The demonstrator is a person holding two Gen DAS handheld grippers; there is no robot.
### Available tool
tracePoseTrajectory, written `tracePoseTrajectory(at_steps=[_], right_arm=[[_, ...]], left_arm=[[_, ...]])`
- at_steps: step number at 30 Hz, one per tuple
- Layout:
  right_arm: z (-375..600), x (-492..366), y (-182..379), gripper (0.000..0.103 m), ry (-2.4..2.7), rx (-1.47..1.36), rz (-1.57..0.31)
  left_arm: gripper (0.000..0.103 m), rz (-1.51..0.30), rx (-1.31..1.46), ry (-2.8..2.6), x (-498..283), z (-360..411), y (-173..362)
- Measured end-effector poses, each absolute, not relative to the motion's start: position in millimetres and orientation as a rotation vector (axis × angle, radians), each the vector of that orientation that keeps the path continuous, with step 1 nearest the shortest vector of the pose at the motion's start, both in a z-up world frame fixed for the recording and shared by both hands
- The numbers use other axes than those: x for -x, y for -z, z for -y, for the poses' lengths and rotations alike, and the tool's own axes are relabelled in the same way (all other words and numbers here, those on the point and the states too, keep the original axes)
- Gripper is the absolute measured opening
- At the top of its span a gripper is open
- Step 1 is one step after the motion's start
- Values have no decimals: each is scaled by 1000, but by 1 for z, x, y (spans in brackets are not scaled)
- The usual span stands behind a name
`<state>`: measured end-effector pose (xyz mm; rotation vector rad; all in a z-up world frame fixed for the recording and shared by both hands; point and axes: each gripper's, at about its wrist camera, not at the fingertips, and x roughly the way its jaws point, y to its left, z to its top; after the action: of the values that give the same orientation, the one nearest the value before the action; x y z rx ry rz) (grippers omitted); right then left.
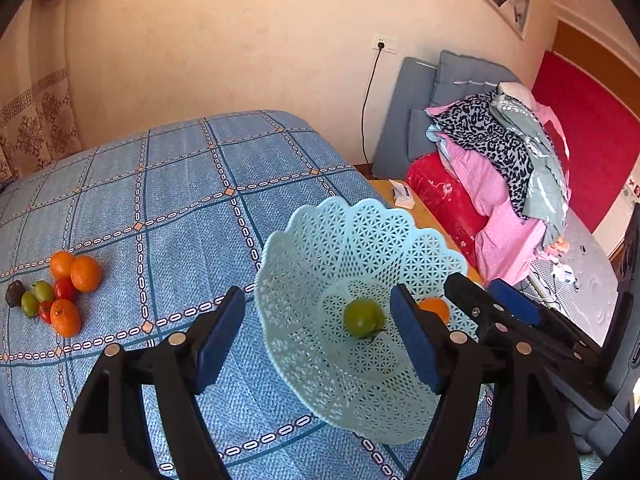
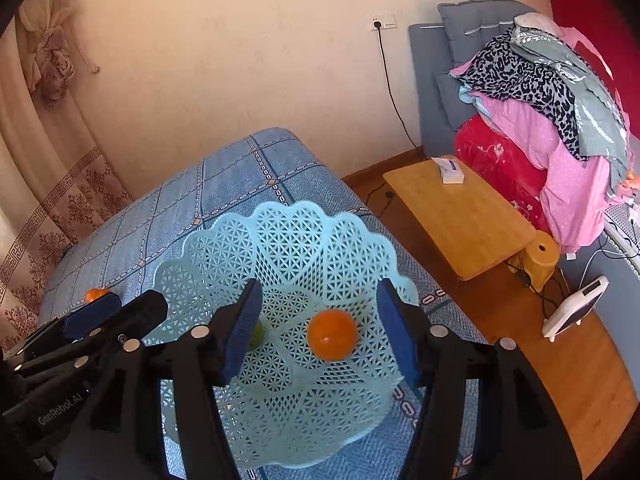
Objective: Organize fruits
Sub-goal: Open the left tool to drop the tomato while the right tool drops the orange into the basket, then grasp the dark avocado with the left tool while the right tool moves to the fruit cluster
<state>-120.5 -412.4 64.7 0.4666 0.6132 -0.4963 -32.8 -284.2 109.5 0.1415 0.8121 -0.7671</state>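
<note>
A light-blue lattice basket (image 1: 360,224) (image 2: 280,224) sits on the blue checked bedspread (image 1: 180,200), near its right edge. In its bowl lie a green fruit (image 1: 363,318) (image 2: 257,334) and an orange (image 2: 331,334) (image 1: 435,307), each half hidden by a finger in the other view. My left gripper (image 1: 320,332) (image 2: 132,304) hangs open over the basket, with the green fruit between its fingers but untouched. My right gripper (image 2: 320,328) (image 1: 478,292) is open too; the orange lies loose between its pads. At the left, a pile of fruit (image 1: 60,292) holds oranges, red tomatoes, green fruits and one dark fruit.
Past the bed's right edge stand a low wooden table (image 2: 460,216) with a tissue box (image 2: 450,170), a yellow stool (image 2: 540,258) and a heap of folded bedding (image 2: 540,120). A white device (image 2: 576,308) and cables lie on the wood floor. A curtain (image 2: 48,208) hangs at the left.
</note>
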Motion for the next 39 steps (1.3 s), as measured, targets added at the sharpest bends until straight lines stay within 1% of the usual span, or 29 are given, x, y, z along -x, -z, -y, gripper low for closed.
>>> tracePoseTrajectory(at_steps=[5,6,8,14,17,21,27,33,39], right_arm=[[407,129,-78,66,494,-461,-572],[405,130,-80,66,492,-459,-566],[401,132,-85,66,483,-455,-555],[384,140,-100,66,470,-423,-514],[376,143,-107,67,469,-402,-497],[365,145,-113,72,445,-392,-480],[346,139,-119,72,395,-367,-478],[329,122,-121,72,340,-366,-487],[308,84,-119,72,252,-370,-537]], left_arm=[[76,-772,-106,740,29,266,-127],[81,-756,-101,732,30,263,-131],[86,-718,-88,720,32,256,-140],[86,-636,-78,679,39,241,-159],[86,-619,-68,659,41,232,-162],[86,-604,-60,607,41,215,-163],[86,-588,-47,563,37,189,-170],[86,-599,-67,492,24,159,-169],[86,-622,-66,413,3,119,-163]])
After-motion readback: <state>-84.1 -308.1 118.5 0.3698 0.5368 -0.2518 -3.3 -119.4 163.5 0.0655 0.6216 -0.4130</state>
